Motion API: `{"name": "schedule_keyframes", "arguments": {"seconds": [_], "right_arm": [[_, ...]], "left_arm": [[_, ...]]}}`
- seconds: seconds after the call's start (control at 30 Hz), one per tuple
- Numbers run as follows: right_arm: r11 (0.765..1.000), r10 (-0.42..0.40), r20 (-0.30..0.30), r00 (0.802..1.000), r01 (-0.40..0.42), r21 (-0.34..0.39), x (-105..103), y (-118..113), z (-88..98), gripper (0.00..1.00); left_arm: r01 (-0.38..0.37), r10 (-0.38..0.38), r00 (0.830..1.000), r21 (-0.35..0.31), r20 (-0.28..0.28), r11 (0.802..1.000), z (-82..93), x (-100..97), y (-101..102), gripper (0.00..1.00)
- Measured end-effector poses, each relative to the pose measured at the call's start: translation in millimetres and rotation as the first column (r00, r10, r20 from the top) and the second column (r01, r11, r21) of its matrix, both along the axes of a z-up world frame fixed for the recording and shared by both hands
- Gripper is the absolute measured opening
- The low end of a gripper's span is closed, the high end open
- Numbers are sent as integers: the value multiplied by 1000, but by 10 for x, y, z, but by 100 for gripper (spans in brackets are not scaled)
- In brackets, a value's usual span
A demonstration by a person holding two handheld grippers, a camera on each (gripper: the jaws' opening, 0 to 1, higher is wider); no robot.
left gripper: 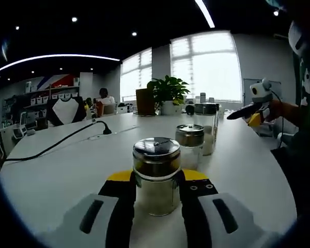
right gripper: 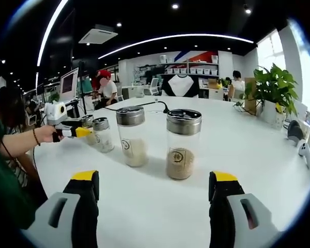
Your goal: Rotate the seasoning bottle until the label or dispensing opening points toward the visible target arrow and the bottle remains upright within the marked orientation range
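Note:
My left gripper is shut on a small glass seasoning bottle with a metal lid and dark contents, which stands upright on the white table. Behind it stand a second small bottle and a taller one. In the right gripper view, the right gripper is open, with bare table between its jaws. Ahead of it stand two tall bottles holding pale grains, then a small bottle. The left gripper holds the farthest bottle. The right gripper hovers right of the row.
A black cable runs across the table on the left. A potted plant and a brown box stand at the far edge. A person's arm reaches in from the left. People sit at desks behind.

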State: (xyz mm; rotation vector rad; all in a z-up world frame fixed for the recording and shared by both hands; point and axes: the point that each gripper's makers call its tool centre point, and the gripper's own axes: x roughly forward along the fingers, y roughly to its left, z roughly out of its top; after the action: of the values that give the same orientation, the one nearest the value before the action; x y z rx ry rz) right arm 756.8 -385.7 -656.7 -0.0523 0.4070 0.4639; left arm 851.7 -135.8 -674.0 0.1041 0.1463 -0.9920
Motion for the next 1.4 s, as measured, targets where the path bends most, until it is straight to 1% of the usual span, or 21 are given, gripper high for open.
{"name": "schedule_keyframes", "arguments": {"seconds": [0.07,0.13,0.17,0.47,0.6,0.63,0.67,0.73,0.8,0.83,0.9,0.93,1.03,1.07,1.1,1.13,1.2,1.3,1.33,1.37,1.4], "right_arm": [[1000,-1,-1,1000,1,0,-3,-4,-4,90],[1000,1,8,1000,-1,2,-2,-2,12,90],[1000,3,10,1000,-3,0,-2,-1,18,90],[1000,-1,4,1000,1,0,6,-9,4,90],[1000,5,9,1000,-5,8,1,8,15,90],[1000,4,7,1000,-4,8,0,7,11,90],[1000,3,5,1000,-3,5,0,2,6,90],[1000,1,2,1000,-1,4,3,-10,-5,90],[1000,-2,0,1000,2,7,6,-20,-13,90],[1000,-3,-1,1000,3,6,7,-23,-17,90],[1000,-5,-4,1000,5,6,13,-28,-26,90],[1000,-5,-4,1000,5,8,16,-27,-26,89],[1000,-7,-4,1000,7,8,27,-34,-27,89],[1000,-10,-4,1000,10,11,34,-39,-29,89],[1000,-12,-5,1000,12,13,39,-43,-32,89],[1000,-15,-7,1000,15,16,47,-46,-36,89],[1000,-17,-8,1000,17,20,56,-47,-33,89],[1000,-12,-1,1000,12,18,72,-34,-11,89],[1000,-11,0,1000,11,18,77,-33,-8,89],[1000,-11,0,1000,11,21,84,-30,-5,89],[1000,-12,0,1000,12,22,88,-30,-3,89]], "left_arm": [[15,-15,1000,-3,1,1000,5,-3,-4,34],[49,-49,999,-3,-12,999,8,-22,-6,34],[58,-58,998,20,-1,998,5,-22,-5,34],[106,-105,994,28,-9,994,-5,-19,-13,35],[111,-111,994,32,-4,993,-6,-22,-13,35],[105,-105,994,33,-13,994,-6,-17,-14,35],[93,-93,995,40,-21,995,-8,-12,-17,35],[85,-85,996,63,-3,994,-8,-20,-18,35],[71,-70,997,81,-14,994,-43,-24,-7,37],[58,-56,998,79,-21,995,-59,-24,0,41],[19,-17,999,43,-31,999,-38,-11,12,49],[10,-9,1000,39,-28,999,-30,-20,16,53],[-57,58,998,41,-26,998,-31,-24,57,58],[-91,92,995,25,-30,996,-26,-23,74,59],[-107,108,994,13,-31,994,-19,-30,82,60],[-142,141,990,-9,-28,990,0,-25,104,61],[-180,179,984,-38,-21,983,34,-51,129,61],[-236,235,972,-58,-20,970,56,-50,175,61],[-256,255,967,-66,-18,964,72,-52,189,61],[-292,291,956,-83,-28,953,93,-52,211,61],[-312,309,950,-95,-45,945,100,-60,215,60]]}}
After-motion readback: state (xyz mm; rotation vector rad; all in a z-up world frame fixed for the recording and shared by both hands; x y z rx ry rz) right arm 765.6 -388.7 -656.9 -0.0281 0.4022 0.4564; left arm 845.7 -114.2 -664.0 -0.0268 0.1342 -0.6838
